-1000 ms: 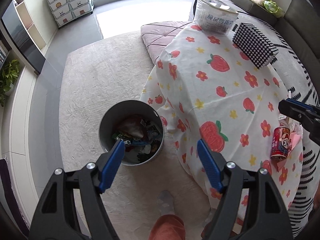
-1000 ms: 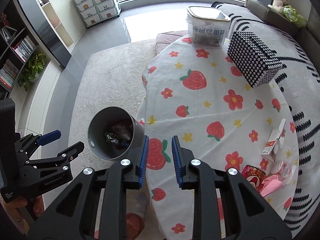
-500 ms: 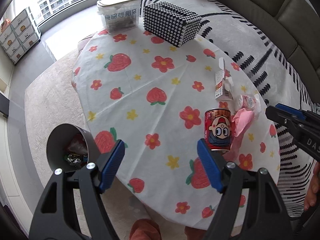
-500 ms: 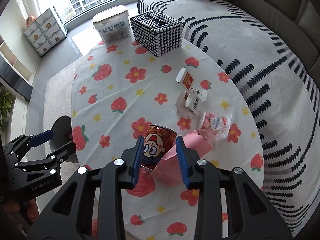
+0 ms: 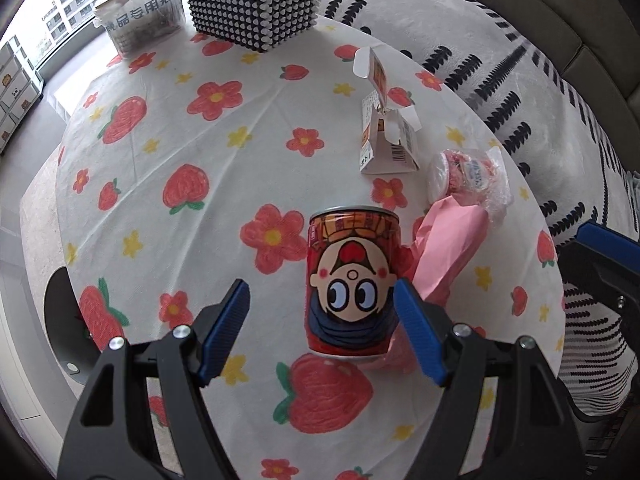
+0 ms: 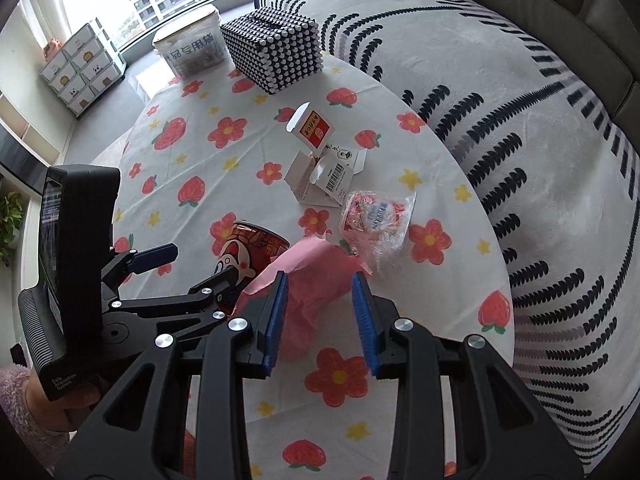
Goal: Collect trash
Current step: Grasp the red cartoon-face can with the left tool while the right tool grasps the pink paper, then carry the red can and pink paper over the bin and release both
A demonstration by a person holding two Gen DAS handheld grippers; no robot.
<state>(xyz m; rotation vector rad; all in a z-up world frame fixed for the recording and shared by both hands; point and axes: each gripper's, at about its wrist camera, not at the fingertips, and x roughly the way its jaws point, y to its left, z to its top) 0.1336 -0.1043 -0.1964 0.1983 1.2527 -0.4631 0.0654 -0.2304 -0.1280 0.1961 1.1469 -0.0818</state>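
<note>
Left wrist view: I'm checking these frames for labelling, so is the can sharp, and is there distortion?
Left wrist view: red can sharp, its cartoon face crisp; table edge bulges from fisheye, corners dark. Right wrist view: same curved distortion, window bright, pink paper clear.

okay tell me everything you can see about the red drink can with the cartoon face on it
The red can is a small metal drink can, printed with a wide-eyed cartoon face that reads upside down, so it seems to stand inverted. It stands upright on the strawberry tablecloth, looking undented. Crumpled pink paper presses against one side. It sits between the open left tongs, nearer one pad; contact is unclear.
</note>
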